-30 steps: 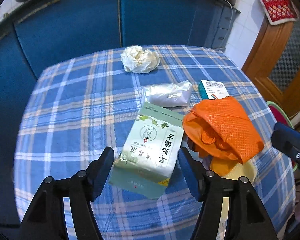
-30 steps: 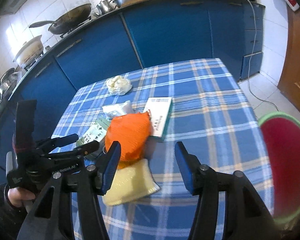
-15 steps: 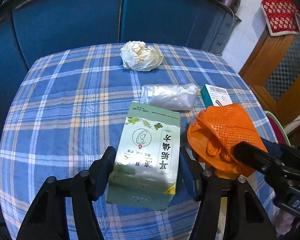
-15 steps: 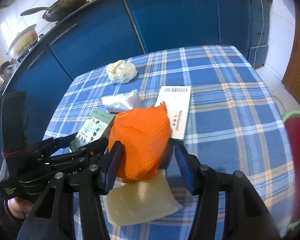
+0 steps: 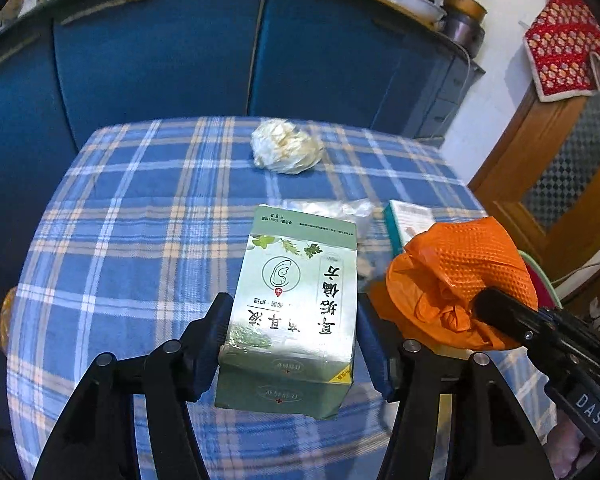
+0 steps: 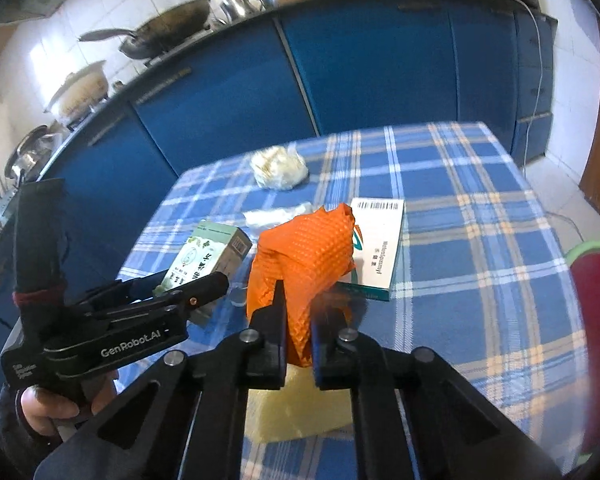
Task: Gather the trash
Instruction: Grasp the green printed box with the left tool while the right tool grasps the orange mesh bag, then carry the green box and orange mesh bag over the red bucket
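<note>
Orange textured plastic, that's what my right gripper (image 6: 298, 344) is pinching right now: the crumpled orange plastic bag (image 6: 304, 256), jaws nearly shut with a fold of it squeezed between them, on the blue plaid tablecloth (image 5: 140, 240). My left gripper (image 5: 290, 340) has its jaws about half open, pressed against both sides of the pale green cardboard box with printed characters (image 5: 296, 304), and the box looks lifted off the cloth. So I'd say I'm mid-pickup on two bits of trash at once. Not collected yet: a crumpled white paper wad (image 5: 286, 152) farther back, a clear plastic wrapper (image 5: 340, 212) behind the box, a flat white-and-teal carton (image 6: 378, 248) touching the bag, and a pale yellow sheet (image 6: 300, 412) under my right jaws. Next, probably lift the bag open and drop the box inside. I can't see a bin anywhere.
</note>
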The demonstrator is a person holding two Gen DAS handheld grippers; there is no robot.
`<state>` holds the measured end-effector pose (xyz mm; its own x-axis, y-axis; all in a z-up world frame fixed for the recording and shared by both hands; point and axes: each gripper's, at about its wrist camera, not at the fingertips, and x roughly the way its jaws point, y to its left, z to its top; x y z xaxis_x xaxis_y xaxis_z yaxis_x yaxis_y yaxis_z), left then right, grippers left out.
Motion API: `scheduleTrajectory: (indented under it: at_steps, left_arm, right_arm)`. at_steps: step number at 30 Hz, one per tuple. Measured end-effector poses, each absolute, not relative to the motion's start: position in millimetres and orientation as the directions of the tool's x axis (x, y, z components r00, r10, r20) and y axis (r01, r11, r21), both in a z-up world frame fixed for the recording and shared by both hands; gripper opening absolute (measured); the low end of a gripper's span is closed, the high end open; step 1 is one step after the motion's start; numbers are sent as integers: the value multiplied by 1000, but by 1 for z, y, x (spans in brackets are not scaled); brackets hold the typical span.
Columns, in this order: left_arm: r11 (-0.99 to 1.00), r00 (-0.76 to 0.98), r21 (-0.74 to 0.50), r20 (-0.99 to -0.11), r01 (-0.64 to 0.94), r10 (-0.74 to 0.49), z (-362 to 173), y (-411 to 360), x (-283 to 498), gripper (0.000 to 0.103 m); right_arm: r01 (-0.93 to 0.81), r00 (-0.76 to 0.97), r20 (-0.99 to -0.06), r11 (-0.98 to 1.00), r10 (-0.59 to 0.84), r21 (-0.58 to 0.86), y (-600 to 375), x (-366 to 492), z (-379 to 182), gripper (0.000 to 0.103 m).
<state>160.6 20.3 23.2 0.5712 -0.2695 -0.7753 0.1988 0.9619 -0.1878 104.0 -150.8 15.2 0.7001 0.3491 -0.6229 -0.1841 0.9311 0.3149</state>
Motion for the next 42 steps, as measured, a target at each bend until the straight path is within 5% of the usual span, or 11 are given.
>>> scheduleTrajectory:
  at_steps: [19,42]
  left_arm:
    - [915,570,-196,-731,353,-376,60,-61,117,61]
    - [798,461,-187,-732,573,-502,67,-214,83,61]
  right_arm:
    - [-64,814,-531,944,237,323,-235,30,46,11]
    - [211,834,-551,924,-1,318,-360,-29,32,11]
